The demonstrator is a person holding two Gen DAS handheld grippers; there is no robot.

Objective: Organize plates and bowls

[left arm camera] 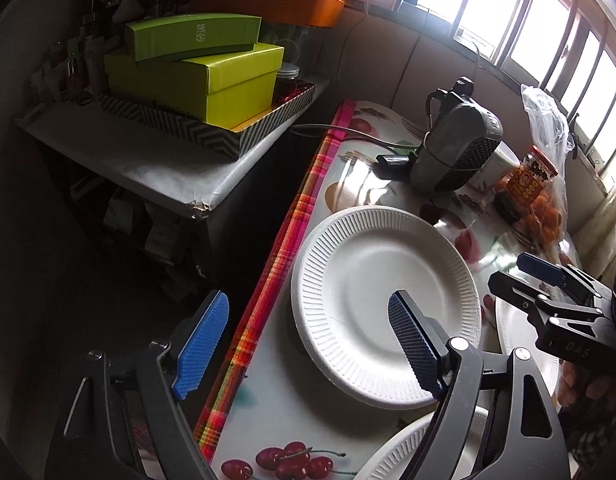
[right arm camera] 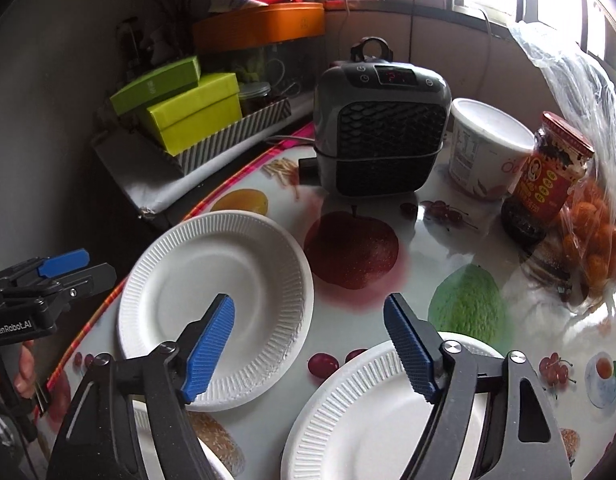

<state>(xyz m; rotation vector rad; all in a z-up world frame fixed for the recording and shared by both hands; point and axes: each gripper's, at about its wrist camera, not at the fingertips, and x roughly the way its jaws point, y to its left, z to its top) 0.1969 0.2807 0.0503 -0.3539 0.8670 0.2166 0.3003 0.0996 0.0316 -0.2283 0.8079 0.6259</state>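
A white ribbed paper plate (left arm camera: 384, 304) lies near the table's left edge; it also shows in the right wrist view (right arm camera: 215, 304). A second white plate (right arm camera: 372, 412) lies nearer, under my right gripper, and a third plate (left arm camera: 404, 452) shows at the bottom edge. My left gripper (left arm camera: 303, 344) is open and empty, its right finger over the first plate, its left finger beyond the table edge. My right gripper (right arm camera: 308, 348) is open and empty, above the gap between the two plates. It also appears in the left wrist view (left arm camera: 524, 276), open.
A grey heater (right arm camera: 380, 132) stands at the table's back, with a white tub (right arm camera: 488, 148), a red-lidded sauce jar (right arm camera: 548, 180) and a bag of oranges (right arm camera: 596, 236) to its right. A side shelf with green boxes (left arm camera: 195, 72) stands left of the table.
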